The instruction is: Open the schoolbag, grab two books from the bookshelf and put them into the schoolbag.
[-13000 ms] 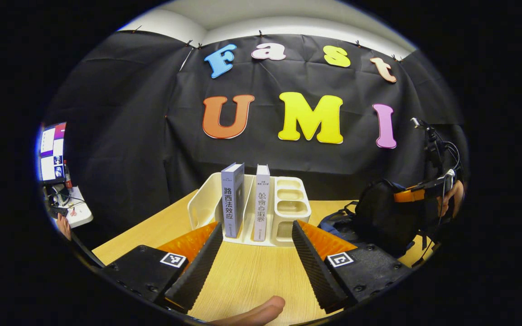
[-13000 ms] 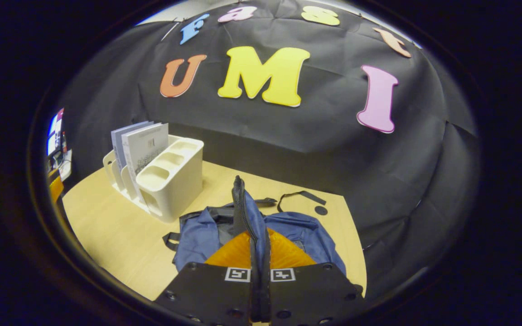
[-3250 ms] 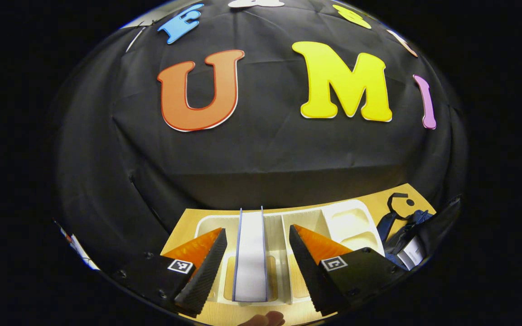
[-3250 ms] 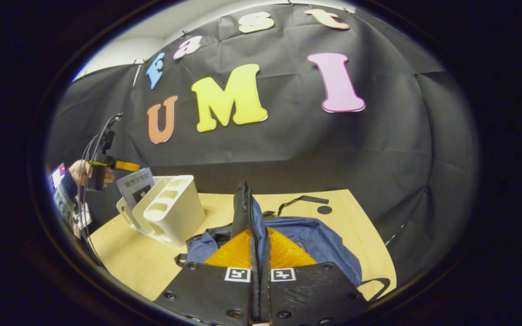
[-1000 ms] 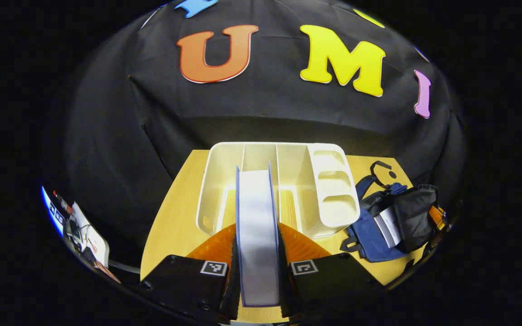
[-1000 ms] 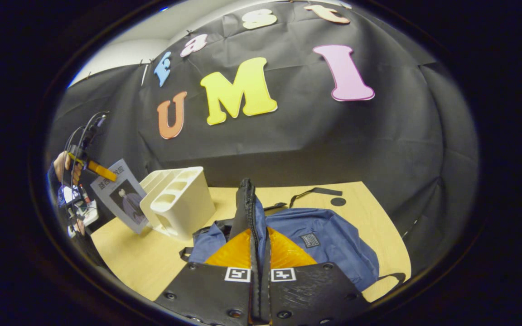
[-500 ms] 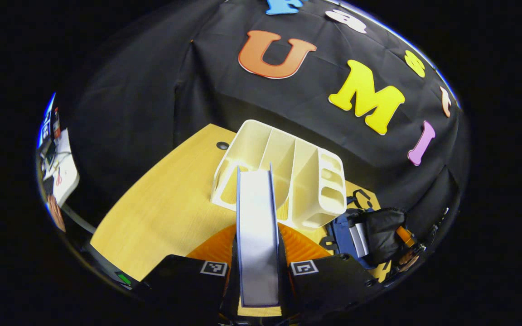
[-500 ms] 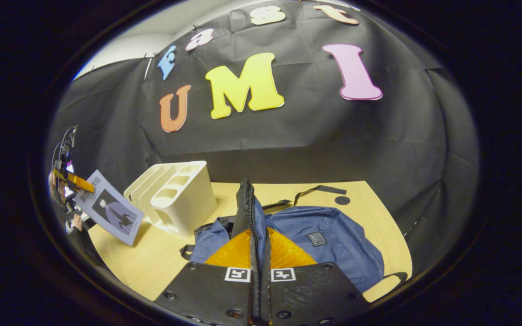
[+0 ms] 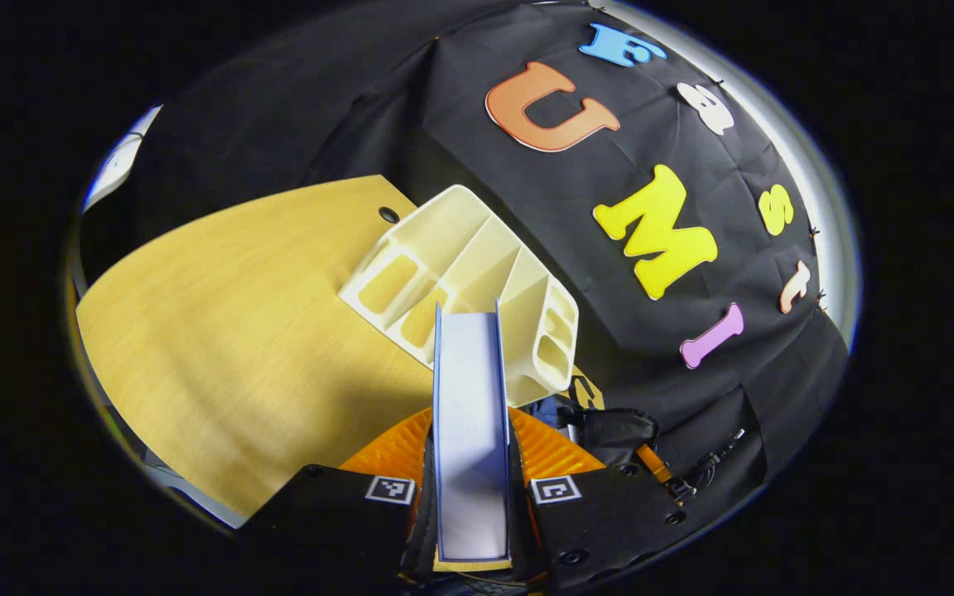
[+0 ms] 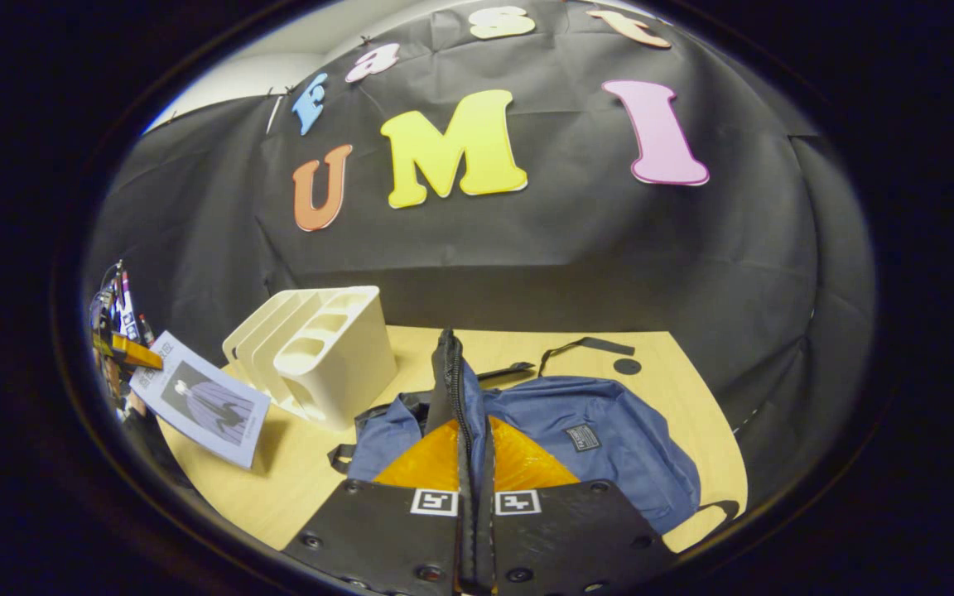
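Gripping book, left tool above table.

Little can be read. In the right gripper view, the book held up at the far left, above the worktop's left edge, carries a line of print along the upper edge of its cover, beside a dark figure, but it is too small to make out. The small patch sewn on the blue schoolbag bears lettering too fine to read. Each claw finger wears a square black-and-white coded marker with no letters or numbers on it.
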`<action>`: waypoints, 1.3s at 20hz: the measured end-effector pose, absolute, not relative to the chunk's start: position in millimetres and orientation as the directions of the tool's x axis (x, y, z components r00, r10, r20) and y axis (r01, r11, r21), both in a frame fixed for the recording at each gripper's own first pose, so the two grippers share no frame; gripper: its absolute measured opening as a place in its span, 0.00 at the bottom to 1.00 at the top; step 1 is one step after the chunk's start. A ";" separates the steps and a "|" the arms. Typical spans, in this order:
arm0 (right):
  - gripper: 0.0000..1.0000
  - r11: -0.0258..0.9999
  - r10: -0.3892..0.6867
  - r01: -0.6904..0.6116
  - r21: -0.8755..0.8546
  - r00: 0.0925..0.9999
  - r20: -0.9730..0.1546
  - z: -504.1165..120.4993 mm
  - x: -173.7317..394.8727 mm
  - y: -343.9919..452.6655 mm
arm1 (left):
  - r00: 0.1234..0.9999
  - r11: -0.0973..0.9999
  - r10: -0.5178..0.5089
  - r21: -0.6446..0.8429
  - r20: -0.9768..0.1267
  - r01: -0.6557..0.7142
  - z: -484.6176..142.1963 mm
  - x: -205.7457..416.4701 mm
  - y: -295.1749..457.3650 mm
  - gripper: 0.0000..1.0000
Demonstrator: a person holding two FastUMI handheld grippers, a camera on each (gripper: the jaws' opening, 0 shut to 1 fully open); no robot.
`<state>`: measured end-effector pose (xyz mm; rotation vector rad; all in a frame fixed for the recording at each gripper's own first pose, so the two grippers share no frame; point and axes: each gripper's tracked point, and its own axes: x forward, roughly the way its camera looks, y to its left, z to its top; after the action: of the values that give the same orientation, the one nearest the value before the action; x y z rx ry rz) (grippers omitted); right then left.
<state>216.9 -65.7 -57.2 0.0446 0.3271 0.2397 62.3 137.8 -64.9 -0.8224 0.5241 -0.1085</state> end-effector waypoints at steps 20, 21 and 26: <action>0.03 0.980 0.197 -0.200 0.017 0.943 -0.268 5.6 215.8 -80.8 | 0.749 0.307 -0.652 -0.945 -0.121 0.115 -70.0 144.3 -70.4 0.37; 0.03 0.979 0.199 -0.201 0.020 0.946 -0.257 10.0 218.7 -81.7 | 0.744 0.311 -0.656 -0.943 -0.124 0.117 -71.5 151.8 -79.2 0.37; 0.02 0.979 0.206 -0.202 0.041 0.953 -0.220 24.1 216.1 -81.6 | 0.747 0.366 -0.639 -0.927 -0.185 0.084 -96.1 179.8 -104.5 0.36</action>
<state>216.1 -81.6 24.1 0.0186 0.2257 0.2073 179.8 -104.5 -96.1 -1.1085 0.5836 -0.4996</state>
